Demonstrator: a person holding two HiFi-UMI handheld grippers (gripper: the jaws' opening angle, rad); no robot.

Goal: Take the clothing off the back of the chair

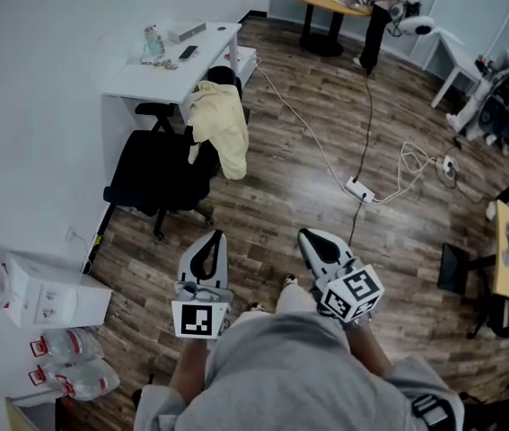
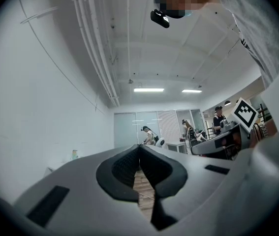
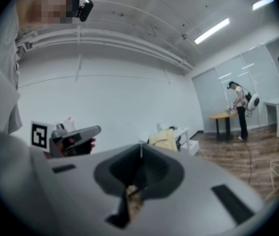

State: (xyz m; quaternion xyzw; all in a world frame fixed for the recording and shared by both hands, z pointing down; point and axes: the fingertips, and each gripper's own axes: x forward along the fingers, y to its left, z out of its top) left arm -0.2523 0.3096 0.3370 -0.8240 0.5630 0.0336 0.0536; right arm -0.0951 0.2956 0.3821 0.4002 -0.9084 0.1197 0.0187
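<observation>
My right tool (image 3: 140, 145) has its jaws pressed together with nothing between them. Just past the tips hangs the yellow clothing (image 3: 165, 139), with the white bench (image 3: 184, 131) right behind it. Left of the clothing I see my left tool (image 3: 76, 137). Far right of the clothing, a person (image 3: 238, 107) stands at a round wooden bench (image 3: 222, 116).

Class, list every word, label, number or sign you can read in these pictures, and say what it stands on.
No text is legible.
On the left gripper, the cube: square pattern, no letters.
On the right gripper, its cube: the same.
On the white box: print too small.
On the plastic bags: red labels, too blurred.
</observation>
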